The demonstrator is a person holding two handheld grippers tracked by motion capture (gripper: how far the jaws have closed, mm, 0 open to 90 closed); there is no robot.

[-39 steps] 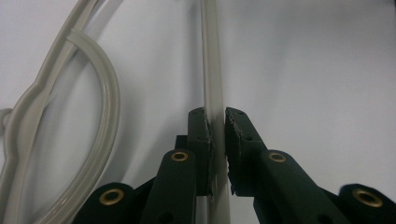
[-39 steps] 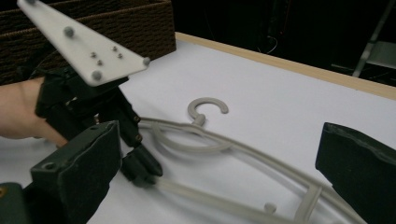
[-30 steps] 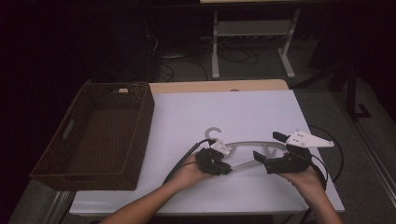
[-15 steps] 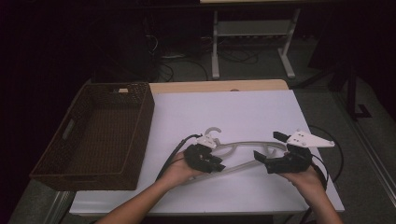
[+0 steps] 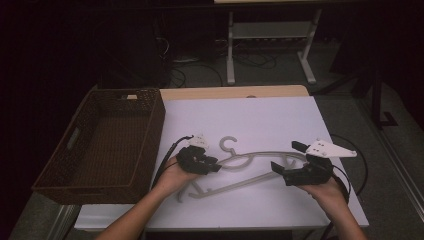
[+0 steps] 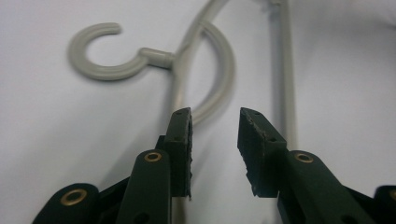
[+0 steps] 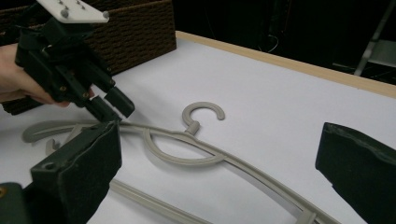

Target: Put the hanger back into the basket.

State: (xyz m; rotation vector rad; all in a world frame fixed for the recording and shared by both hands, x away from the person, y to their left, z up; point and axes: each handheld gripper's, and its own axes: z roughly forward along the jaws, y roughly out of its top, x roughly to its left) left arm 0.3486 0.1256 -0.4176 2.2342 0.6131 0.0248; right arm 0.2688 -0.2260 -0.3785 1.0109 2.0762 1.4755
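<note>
Hanger (image 5: 250,167) lies flat near the table's (image 5: 260,115) front edge; left gripper (image 5: 212,166), jaws parted, straddles its arm, right gripper (image 5: 284,163) wide open over its other end

The high view is dim, its surroundings nearly black, while the white worktop (image 5: 260,120) is evenly lit. In both gripper views the near jaws blur. Soft shadows fall beneath the left hand-held gripper (image 6: 215,135).
</note>
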